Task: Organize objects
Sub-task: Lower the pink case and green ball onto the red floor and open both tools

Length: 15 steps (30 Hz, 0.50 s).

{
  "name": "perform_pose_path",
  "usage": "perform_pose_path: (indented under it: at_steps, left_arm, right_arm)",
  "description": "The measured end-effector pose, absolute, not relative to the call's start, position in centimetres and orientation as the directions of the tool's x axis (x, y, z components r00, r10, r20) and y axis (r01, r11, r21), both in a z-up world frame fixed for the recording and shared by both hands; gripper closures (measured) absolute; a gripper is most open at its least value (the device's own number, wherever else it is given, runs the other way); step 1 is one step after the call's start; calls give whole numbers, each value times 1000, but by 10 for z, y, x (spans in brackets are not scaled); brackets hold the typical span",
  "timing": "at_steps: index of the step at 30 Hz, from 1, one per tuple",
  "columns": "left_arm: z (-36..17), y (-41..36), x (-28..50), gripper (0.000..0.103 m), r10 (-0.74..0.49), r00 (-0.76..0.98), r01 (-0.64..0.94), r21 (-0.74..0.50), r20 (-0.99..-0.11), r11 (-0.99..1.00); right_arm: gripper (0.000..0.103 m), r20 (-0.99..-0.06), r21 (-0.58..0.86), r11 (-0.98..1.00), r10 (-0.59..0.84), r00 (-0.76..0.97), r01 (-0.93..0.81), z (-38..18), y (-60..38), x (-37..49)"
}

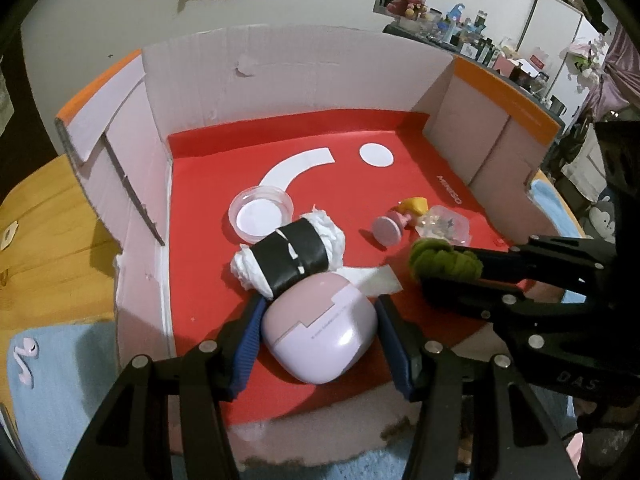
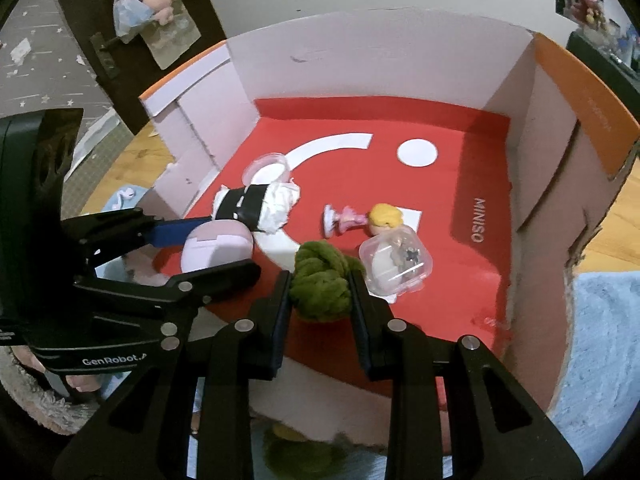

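An open cardboard box [image 1: 192, 80] [image 2: 400, 48] with a red floor holds the objects. My left gripper [image 1: 320, 332] is shut on a pink earbud case [image 1: 324, 328] just above the box floor at its near side; the case also shows in the right wrist view [image 2: 216, 248]. My right gripper [image 2: 320, 292] is shut on a green yarn ball [image 2: 320, 284] [image 1: 444, 258], held low inside the box to the right of the case. A white wad wrapped in black tape [image 1: 288, 256] [image 2: 256, 208] lies just beyond the case.
On the box floor lie a clear round lid [image 1: 260, 212] [image 2: 268, 166], a small blonde doll on a pink stand [image 1: 396, 220] [image 2: 360, 218] and a clear plastic case [image 1: 444, 226] [image 2: 396, 264]. Pink earbuds [image 1: 24, 360] lie on a blue towel left of the box.
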<state>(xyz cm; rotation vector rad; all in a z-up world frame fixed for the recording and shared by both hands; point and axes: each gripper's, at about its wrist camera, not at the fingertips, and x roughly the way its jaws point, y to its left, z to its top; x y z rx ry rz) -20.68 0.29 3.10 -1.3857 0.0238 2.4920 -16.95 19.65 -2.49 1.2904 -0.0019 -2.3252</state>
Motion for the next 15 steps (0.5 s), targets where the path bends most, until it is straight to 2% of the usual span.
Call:
perform_pose_path:
  at_steps: [15]
  left_arm:
    - [28,7,-223,45,192,-535,-218,-85,-823,-972]
  right_arm:
    - [76,-806,135,-924,-313,-502,359,-30,206,-181]
